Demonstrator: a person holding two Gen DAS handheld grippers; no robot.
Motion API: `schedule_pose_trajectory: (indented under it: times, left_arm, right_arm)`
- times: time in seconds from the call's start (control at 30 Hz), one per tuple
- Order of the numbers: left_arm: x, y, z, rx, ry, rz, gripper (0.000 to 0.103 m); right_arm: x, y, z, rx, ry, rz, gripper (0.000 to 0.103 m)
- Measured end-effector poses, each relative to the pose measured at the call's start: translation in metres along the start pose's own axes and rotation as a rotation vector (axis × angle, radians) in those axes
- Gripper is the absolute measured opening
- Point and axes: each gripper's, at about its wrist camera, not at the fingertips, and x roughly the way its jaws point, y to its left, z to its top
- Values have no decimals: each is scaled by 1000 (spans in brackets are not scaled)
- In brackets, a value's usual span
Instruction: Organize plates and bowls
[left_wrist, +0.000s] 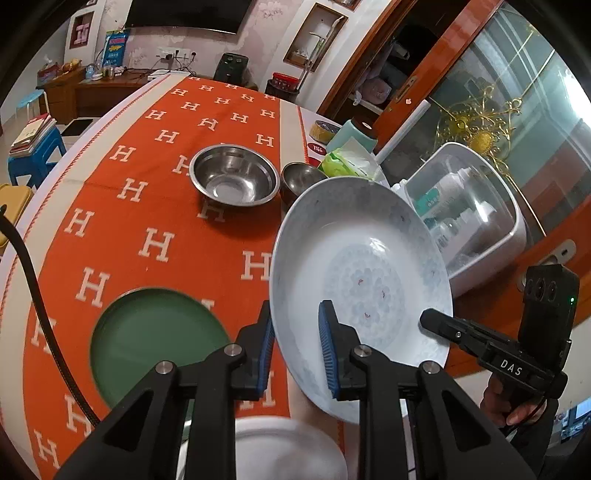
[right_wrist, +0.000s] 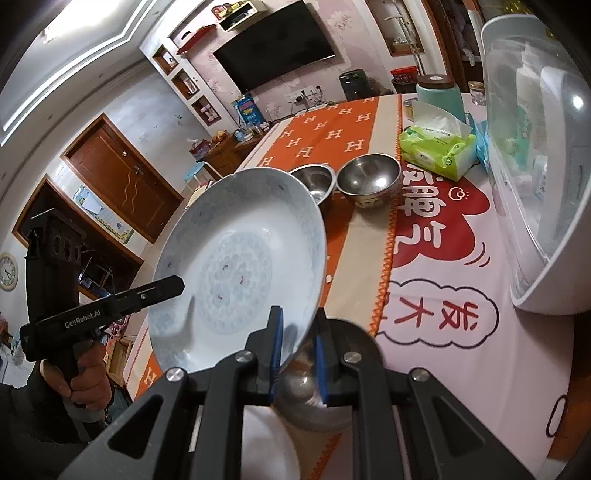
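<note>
Plate (left_wrist: 362, 280) is hanging tilted above the table (left_wrist: 147, 206) — both grippers (left_wrist: 295, 347) (right_wrist: 297, 350) are clamping its rim; keep them moving together, lowering it level onto the green plate (left_wrist: 155, 339).

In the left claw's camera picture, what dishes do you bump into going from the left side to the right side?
Green plate → big steel bowl → small steel bowl → white patterned plate, tilted up off the table and held by both claws → clear-lidded white box.
</note>
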Motion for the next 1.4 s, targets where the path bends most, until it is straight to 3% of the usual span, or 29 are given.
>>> schedule_pose_trajectory:
  times: [0.27, 0.9, 1.4]
  left_arm:
    - [-31, 5, -33, -15, -19, 4, 22]
    - [-59, 30, -106, -71, -10, 36, 22]
    - [-43, 52, -166, -81, 107, 108, 22]
  right_arm:
    - [-13, 21, -21, -30, 7, 18, 15]
    - [-1, 53, -85, -84, 157, 11, 15]
    - [26, 50, -146, -77, 303, 13, 15]
